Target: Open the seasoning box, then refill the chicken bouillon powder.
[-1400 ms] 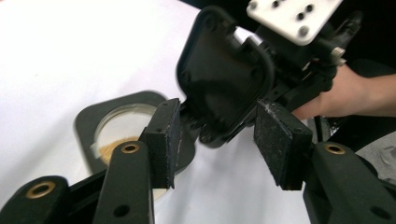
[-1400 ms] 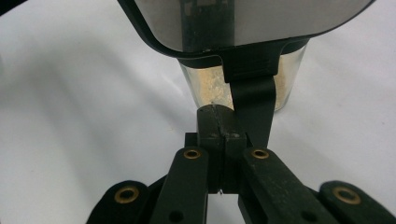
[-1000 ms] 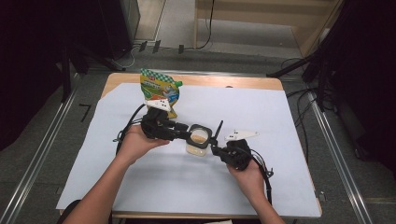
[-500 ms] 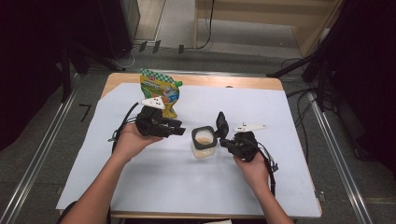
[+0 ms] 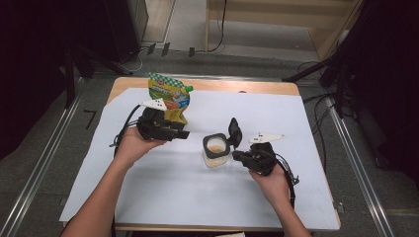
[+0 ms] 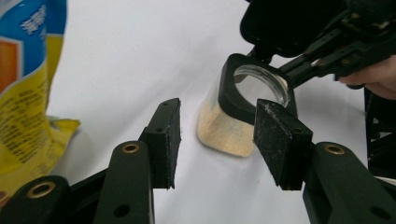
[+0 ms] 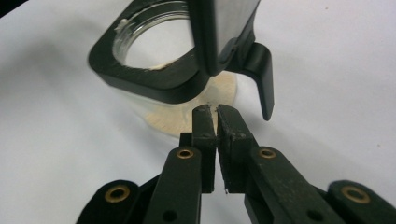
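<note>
A clear jar (image 5: 215,157) with a black square rim stands mid-table and holds pale powder at its bottom. Its black lid (image 5: 234,132) is hinged upright on the right side. My left gripper (image 5: 184,133) hangs to the jar's left, apart from it. Its jaws have just been opening and are open with nothing between them (image 6: 219,140); the jar (image 6: 233,133) lies beyond the pads. My right gripper (image 5: 237,154) is at the jar's right side. Its jaws are shut (image 7: 215,114), with the tips against the jar wall (image 7: 163,116) just under the rim.
A yellow and green snack bag (image 5: 169,95) stands upright behind my left gripper, and its edge appears in the left gripper view (image 6: 23,93). A white sheet (image 5: 173,197) covers the wooden table (image 5: 247,87). Metal rails run along the floor on both sides.
My left gripper has pulled back leftward from the jar toward the bag, and its jaws stand wider. The right hand has shifted slightly right at the jar's side.
</note>
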Action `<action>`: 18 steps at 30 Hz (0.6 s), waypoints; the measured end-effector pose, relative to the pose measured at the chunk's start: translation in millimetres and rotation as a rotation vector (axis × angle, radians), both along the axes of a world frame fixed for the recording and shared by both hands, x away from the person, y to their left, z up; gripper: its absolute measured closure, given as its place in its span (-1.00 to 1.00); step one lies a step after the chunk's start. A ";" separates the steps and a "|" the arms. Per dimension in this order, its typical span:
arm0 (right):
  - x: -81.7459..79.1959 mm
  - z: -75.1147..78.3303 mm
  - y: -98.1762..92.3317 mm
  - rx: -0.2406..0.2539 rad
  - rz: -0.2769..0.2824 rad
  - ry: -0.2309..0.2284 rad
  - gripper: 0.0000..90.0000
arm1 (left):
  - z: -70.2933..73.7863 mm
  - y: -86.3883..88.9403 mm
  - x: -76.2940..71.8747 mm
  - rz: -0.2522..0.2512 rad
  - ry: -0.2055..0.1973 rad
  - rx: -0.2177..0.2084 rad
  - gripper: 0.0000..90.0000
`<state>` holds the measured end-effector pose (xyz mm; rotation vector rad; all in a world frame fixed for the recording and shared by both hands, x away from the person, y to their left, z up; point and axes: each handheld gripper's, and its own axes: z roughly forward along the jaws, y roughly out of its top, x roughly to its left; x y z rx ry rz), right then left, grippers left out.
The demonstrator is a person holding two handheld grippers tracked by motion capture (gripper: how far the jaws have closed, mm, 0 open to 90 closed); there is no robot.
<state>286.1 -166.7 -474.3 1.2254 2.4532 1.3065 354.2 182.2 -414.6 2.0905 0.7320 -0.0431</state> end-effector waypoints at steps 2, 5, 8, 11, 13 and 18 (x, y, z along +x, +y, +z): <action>-8.5 6.0 -2.8 0.004 0.001 -0.022 0.86 | 1.1 7.4 3.5 0.004 0.001 -0.005 0.16; -17.9 12.5 -9.2 0.026 -0.002 -0.036 0.77 | 2.2 15.2 6.8 -0.002 -0.011 0.007 0.11; -23.8 11.0 -13.3 0.031 0.004 -0.021 0.71 | 3.4 26.1 10.9 0.028 -0.020 -0.017 0.12; -25.0 7.6 -12.0 0.022 0.016 -0.015 0.65 | 5.9 32.5 16.4 0.043 -0.018 0.016 0.12; -24.2 6.5 -10.0 0.023 0.020 -0.010 0.60 | 9.0 37.4 19.3 0.054 -0.024 0.006 0.12; -23.9 3.8 -5.1 0.005 0.042 -0.003 0.55 | 13.3 51.5 28.1 0.090 -0.021 -0.006 0.13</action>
